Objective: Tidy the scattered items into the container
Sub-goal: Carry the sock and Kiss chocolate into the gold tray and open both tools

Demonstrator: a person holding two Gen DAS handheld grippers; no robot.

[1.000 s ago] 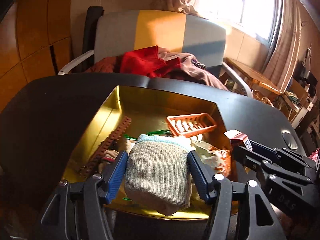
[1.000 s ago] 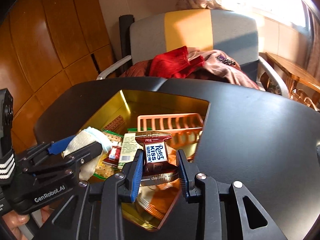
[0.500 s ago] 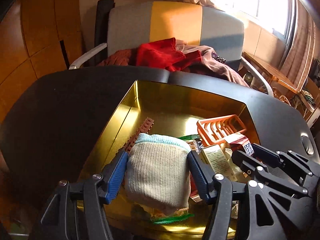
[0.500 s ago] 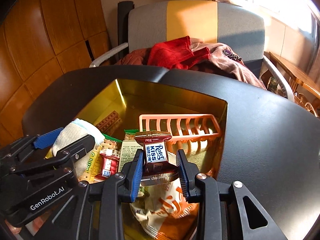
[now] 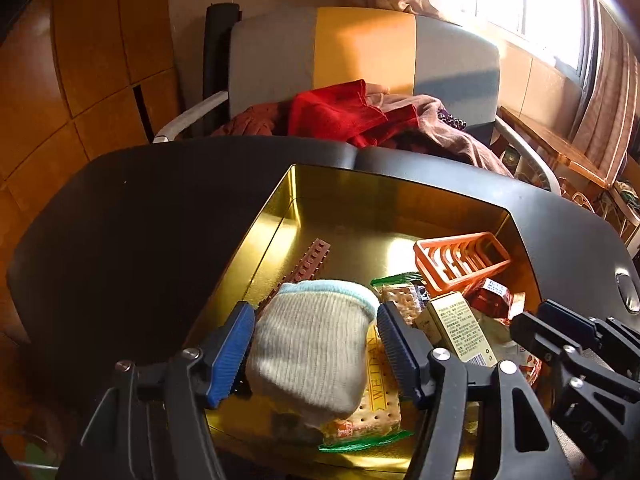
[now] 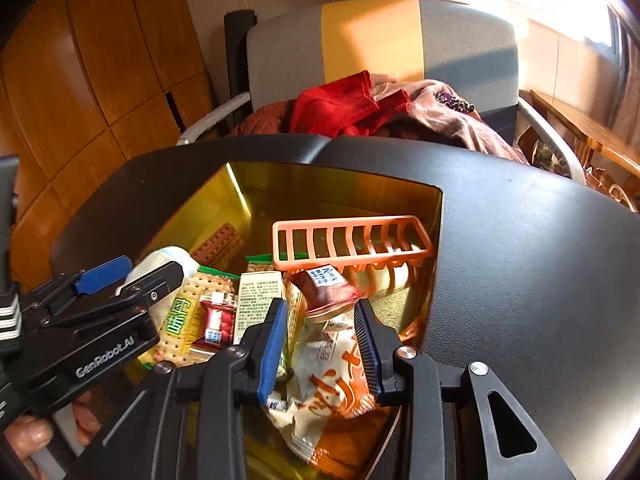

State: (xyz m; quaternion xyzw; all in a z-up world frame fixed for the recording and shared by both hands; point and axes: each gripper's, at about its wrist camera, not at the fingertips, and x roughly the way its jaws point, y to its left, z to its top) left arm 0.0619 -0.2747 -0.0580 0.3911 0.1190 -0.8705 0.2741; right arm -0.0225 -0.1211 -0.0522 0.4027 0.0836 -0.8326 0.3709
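— What do we hold with our left gripper (image 5: 316, 352)?
— A sock (image 5: 310, 344), squeezed tight. It hangs over the gold box (image 5: 272, 220) on the tabletop (image 5: 140, 220), its blue cuff pointing away from us, long way front to back.
— And our right gripper (image 6: 322, 344)?
— Its fingers are apart, holding nothing. The candy (image 6: 326, 286) lies in the box just past them, leaning on the rack (image 6: 352, 240).

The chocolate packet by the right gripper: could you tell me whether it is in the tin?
In: the chocolate packet lies on snacks inside the gold tin, beyond the open right gripper.
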